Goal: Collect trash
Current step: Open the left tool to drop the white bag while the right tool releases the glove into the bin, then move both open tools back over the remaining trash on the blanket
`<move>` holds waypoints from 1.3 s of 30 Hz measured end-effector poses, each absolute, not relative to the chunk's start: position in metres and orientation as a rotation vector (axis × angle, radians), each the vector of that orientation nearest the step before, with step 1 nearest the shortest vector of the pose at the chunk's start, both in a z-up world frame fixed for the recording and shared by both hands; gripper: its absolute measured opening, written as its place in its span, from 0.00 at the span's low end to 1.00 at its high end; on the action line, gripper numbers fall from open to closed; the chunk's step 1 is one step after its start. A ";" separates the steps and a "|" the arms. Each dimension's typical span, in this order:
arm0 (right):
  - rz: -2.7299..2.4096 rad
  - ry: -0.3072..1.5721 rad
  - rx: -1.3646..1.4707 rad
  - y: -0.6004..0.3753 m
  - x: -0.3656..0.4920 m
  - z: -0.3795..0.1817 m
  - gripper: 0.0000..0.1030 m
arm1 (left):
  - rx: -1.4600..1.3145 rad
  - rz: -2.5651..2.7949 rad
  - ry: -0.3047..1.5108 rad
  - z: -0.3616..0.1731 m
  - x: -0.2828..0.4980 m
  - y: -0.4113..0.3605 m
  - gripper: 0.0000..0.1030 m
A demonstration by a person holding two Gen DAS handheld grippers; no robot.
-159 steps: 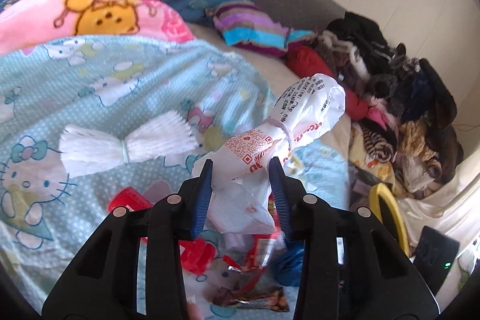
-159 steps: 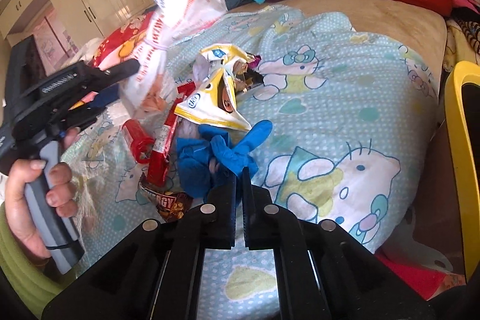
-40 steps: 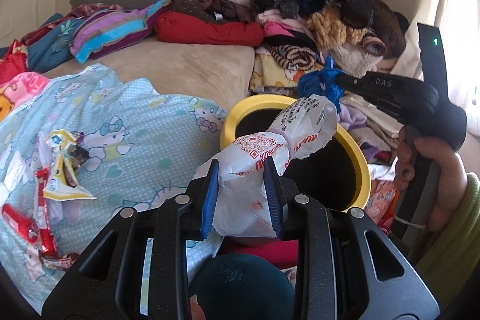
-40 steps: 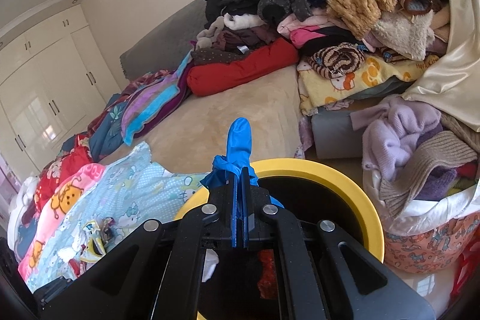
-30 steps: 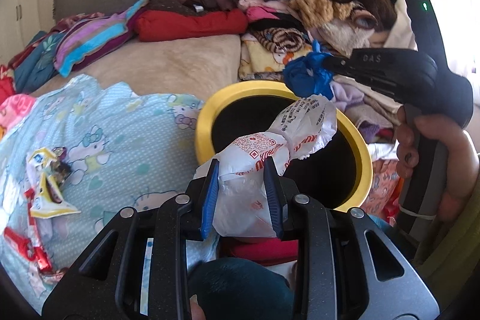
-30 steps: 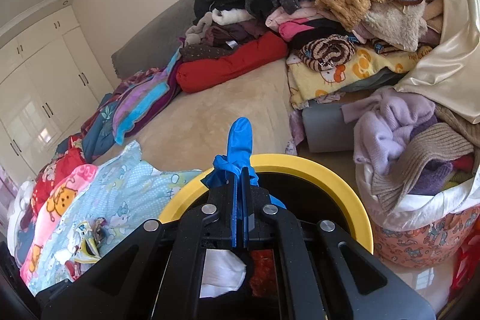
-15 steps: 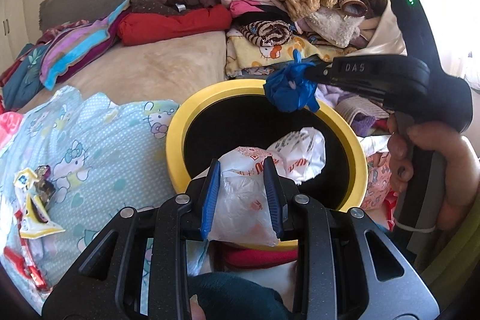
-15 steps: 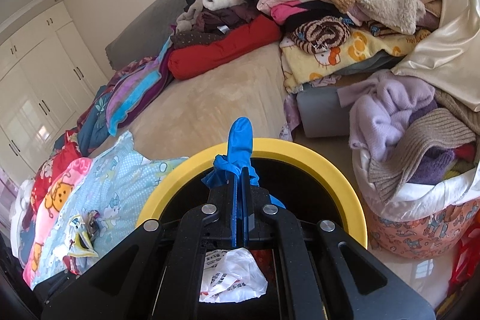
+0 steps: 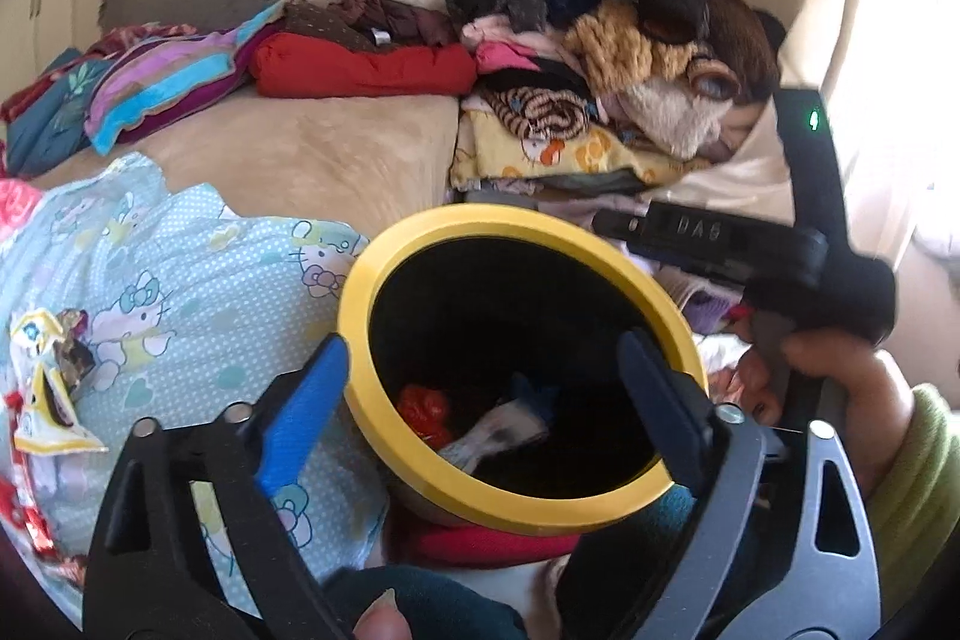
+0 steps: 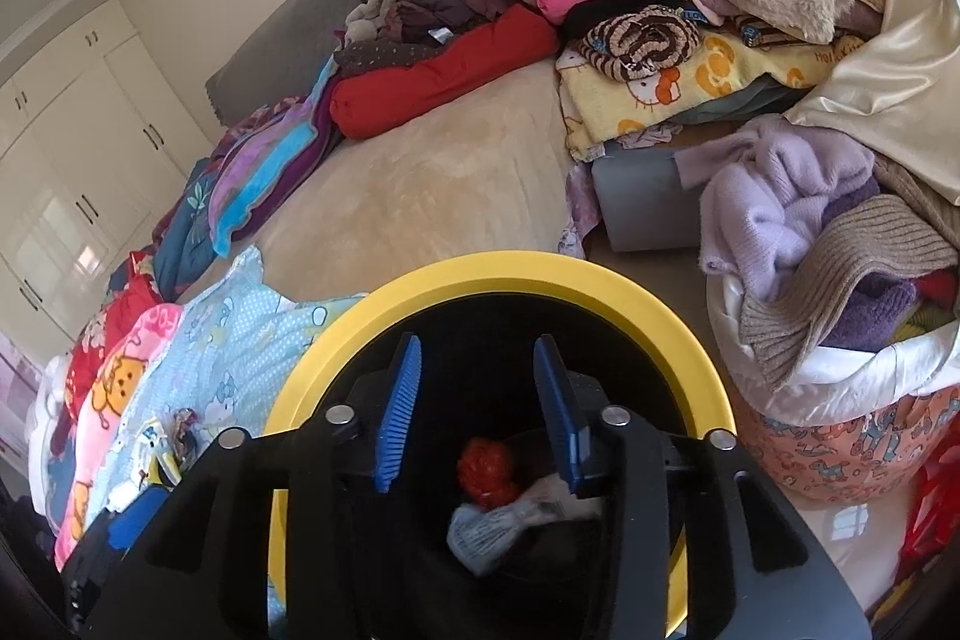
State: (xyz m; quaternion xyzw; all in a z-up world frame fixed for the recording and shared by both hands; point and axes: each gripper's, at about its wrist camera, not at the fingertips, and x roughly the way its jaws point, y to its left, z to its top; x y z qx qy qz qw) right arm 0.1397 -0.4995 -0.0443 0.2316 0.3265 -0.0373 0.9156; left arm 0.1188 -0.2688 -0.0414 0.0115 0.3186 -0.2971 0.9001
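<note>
A yellow-rimmed black trash bin [image 9: 384,256] stands beside the bed; it also shows in the right wrist view [image 10: 540,274]. Inside lie the white plastic bag [image 9: 498,430], a blue scrap [image 9: 531,391] and a red crumpled piece [image 9: 423,403]. My left gripper [image 9: 480,376] is open and empty over the bin's mouth. My right gripper [image 10: 474,400] is open and empty above the bin, with the bag [image 10: 510,520] and the red piece [image 10: 486,472] below it. Its body [image 9: 750,250] shows at the bin's far right. More wrappers [image 9: 48,388] lie on the Hello Kitty blanket.
A blue Hello Kitty blanket [image 9: 180,268] covers the bed left of the bin. Piled clothes [image 9: 570,10] fill the back. A basket of knitwear [image 10: 840,280] stands right of the bin. White wardrobes [image 10: 72,148] are at far left.
Both grippers have opened over the bin. The white bag has dropped from my left gripper and the blue scrap from my right gripper; both now lie inside the bin.
</note>
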 end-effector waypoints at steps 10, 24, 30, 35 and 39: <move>-0.065 0.676 0.445 -0.479 0.143 -0.040 0.49 | -0.038 -0.551 0.612 -0.028 0.115 -0.239 0.89; -0.002 0.671 0.380 -0.440 0.145 -0.027 0.58 | -0.068 -0.462 0.551 -0.013 0.108 -0.203 0.89; 0.038 0.667 0.342 -0.418 0.145 -0.022 0.60 | -0.081 -0.425 0.530 -0.009 0.103 -0.186 0.89; 0.066 0.667 0.315 -0.402 0.144 -0.019 0.62 | -0.101 -0.393 0.514 -0.005 0.101 -0.171 0.89; 0.085 0.666 0.301 -0.391 0.143 -0.018 0.63 | -0.115 -0.369 0.506 -0.004 0.100 -0.160 0.89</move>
